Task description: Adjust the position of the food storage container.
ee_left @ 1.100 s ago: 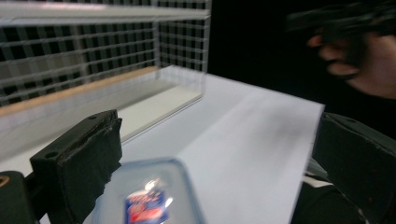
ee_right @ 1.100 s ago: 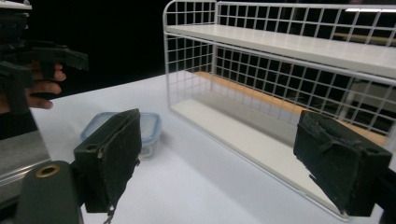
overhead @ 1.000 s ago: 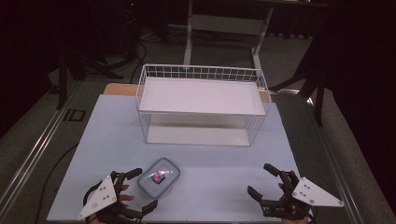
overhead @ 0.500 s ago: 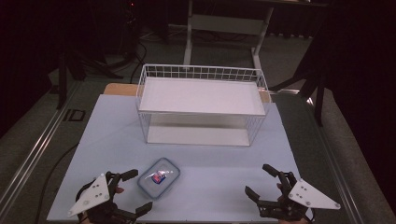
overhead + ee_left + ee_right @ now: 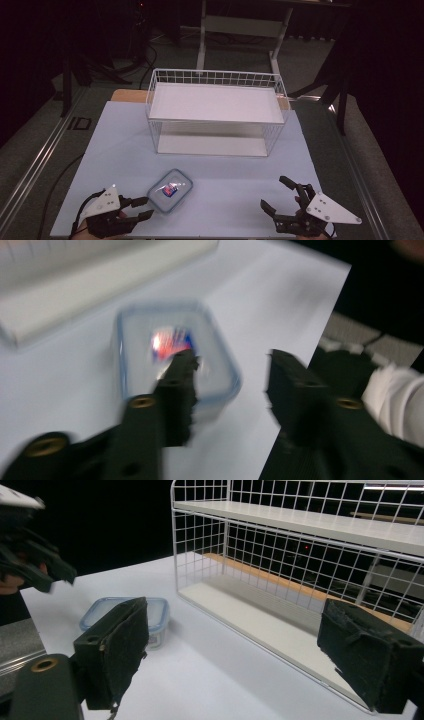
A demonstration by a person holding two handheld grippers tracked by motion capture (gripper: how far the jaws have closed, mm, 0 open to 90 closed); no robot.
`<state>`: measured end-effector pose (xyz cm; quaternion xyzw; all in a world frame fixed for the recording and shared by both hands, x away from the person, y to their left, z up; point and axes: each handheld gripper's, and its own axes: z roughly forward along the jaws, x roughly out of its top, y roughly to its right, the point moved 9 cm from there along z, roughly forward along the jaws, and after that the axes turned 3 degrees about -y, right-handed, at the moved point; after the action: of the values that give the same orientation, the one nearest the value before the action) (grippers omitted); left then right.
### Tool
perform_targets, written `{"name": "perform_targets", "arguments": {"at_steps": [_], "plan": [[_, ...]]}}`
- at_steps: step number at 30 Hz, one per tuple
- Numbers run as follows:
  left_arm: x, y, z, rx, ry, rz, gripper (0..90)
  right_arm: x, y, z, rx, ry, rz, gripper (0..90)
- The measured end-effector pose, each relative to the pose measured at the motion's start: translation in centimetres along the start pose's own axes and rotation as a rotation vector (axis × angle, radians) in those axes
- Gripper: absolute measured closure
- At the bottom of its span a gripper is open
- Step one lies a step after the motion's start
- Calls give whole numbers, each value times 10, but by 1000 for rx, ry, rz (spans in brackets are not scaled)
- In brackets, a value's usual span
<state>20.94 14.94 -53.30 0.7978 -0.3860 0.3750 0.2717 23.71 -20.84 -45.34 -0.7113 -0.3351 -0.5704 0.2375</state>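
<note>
A small clear lidded box (image 5: 170, 190) with a blue rim and something red and blue inside lies on the white table sheet (image 5: 120, 145) near the front. My left gripper (image 5: 149, 206) sits at the front left and points at the box's near left corner. Its jaws have just been closing and stand narrowly apart with nothing pressed between them. In the left gripper view the box (image 5: 150, 340) is blurred just beyond the jaws (image 5: 232, 360). At the front right my right gripper (image 5: 274, 192) stands wide open and holds nothing; in its own view (image 5: 235, 625) the box (image 5: 157, 612) lies to the left.
A white wire rack (image 5: 215, 115) with a white board on top and another at its base stands at the middle back of the sheet. The rack (image 5: 300, 555) rises close ahead in the right gripper view. The table's front edge runs right behind both grippers.
The left gripper's jaws have narrowed from wide open, and the gripper has slid a little toward the front edge, now pointing at the box. The right gripper and the box have stayed still.
</note>
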Motion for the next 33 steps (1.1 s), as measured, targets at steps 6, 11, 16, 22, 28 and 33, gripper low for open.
{"name": "perform_targets", "arguments": {"at_steps": [6,11,16,22,28,33], "plan": [[-26,-8,17,19,-168,5,900,0,-2,1,5,-2,-9,131],[-39,-17,30,57,-272,-6,900,0,-3,2,11,1,-13,131],[-40,-22,36,53,-279,-35,900,1,-3,1,11,6,-11,131],[-36,-30,44,75,-270,-40,900,-1,-2,2,13,-6,-6,132],[-28,-44,49,103,-238,-75,900,-1,-2,3,18,-9,-6,132],[-22,-54,54,132,-222,-91,900,-2,-3,3,24,-15,-6,132]]}}
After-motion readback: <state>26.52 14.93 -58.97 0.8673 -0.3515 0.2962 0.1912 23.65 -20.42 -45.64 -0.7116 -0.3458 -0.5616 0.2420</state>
